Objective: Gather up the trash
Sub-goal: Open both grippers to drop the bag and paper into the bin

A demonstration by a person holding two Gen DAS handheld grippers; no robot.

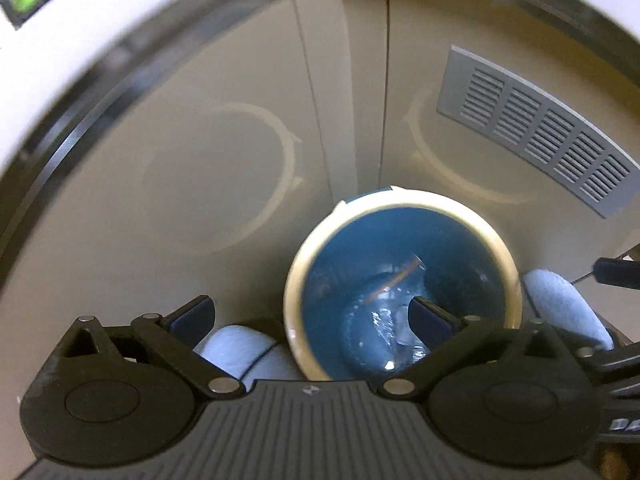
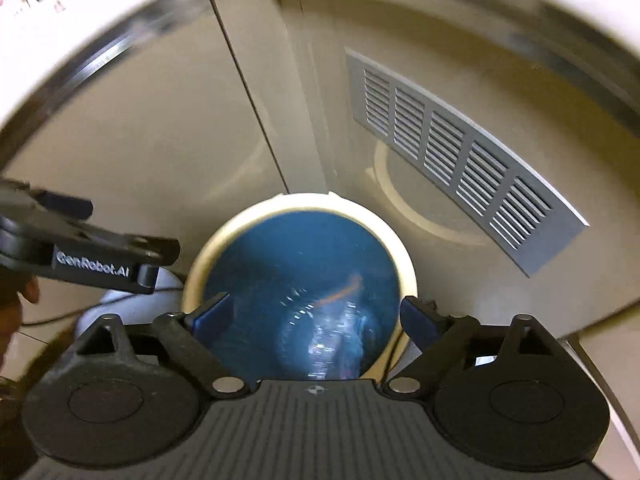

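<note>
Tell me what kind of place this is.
Probably a kitchen or utility corner: beige cabinet doors under a white countertop edge, a grey vent grille, and a blue-lined trash bin on the floor.

A: Lighting? Both views: dim, warm indoor light; bright patches only at the upper left corners.
B: Sharpness? Motion blur throughout, strongest in the bin (image 2: pixel 298 280), where glints on clear plastic smear into streaks.
A: Distortion? Fisheye: the vent (image 1: pixel 536 128) bows, straight edges curve toward the rim.
</note>
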